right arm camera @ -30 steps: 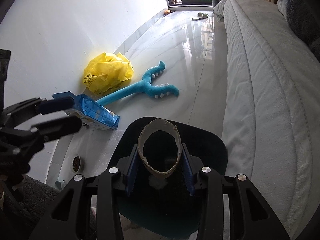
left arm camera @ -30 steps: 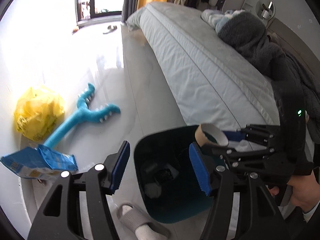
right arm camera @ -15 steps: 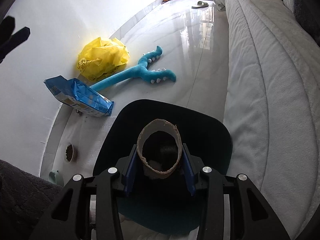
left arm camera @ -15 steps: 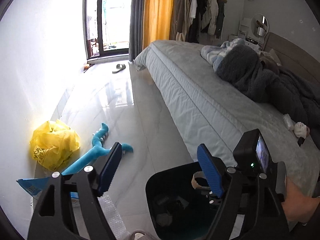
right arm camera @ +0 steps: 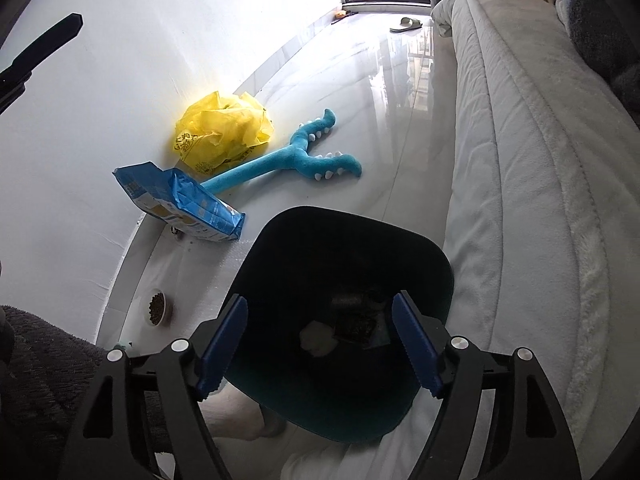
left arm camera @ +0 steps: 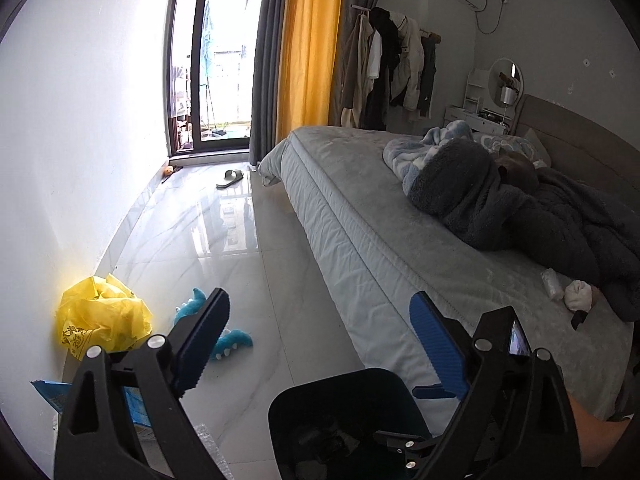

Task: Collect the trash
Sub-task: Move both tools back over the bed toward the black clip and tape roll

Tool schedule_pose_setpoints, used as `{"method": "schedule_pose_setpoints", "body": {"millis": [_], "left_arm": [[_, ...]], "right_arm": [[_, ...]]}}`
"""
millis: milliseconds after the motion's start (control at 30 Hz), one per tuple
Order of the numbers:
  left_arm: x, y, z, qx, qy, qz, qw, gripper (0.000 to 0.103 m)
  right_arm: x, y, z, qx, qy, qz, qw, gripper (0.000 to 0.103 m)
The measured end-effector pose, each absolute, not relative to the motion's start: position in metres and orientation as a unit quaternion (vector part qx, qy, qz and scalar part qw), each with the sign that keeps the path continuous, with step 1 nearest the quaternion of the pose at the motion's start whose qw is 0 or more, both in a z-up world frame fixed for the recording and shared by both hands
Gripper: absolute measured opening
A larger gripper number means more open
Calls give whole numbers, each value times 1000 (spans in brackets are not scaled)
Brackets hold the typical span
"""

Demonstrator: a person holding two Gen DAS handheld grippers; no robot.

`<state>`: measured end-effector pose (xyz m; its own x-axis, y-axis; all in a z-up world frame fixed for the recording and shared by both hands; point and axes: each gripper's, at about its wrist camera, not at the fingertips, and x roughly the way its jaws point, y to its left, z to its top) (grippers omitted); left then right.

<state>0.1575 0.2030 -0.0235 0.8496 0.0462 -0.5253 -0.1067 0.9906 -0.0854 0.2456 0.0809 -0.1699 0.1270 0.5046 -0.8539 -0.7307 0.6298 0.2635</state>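
Right tool: hanging over the mouth of the dark trash bin, jaws standing wide after just opening, nothing lying between the blue pads.

Left tool: pointing across the room, jaws spreading wide after just opening, gripping nothing.

Trash bin: standing on the glossy tiled floor just beside the bed. A crumpled white wad and some dark debris are lying at its bottom; what the debris is cannot be told.

Yellow plastic bag: sitting crumpled against the white wall.

Blue snack bag: lying on the floor near the bin, touching the yellow bag's edge.

Teal plush toy: stretching across the floor, its handle end running under the snack bag.

Small bowl: holding brown pellets, resting by the wall.

Slipper: lying near the balcony door.
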Motion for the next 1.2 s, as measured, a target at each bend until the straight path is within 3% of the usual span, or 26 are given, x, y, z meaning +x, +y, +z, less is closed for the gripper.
{"method": "schedule_pose_setpoints", "body": {"millis": [1200], "left_arm": [[202, 64, -10, -54, 272, -63, 959, 95]], "right_arm": [[274, -111, -85, -46, 413, 328, 848, 82]]}}
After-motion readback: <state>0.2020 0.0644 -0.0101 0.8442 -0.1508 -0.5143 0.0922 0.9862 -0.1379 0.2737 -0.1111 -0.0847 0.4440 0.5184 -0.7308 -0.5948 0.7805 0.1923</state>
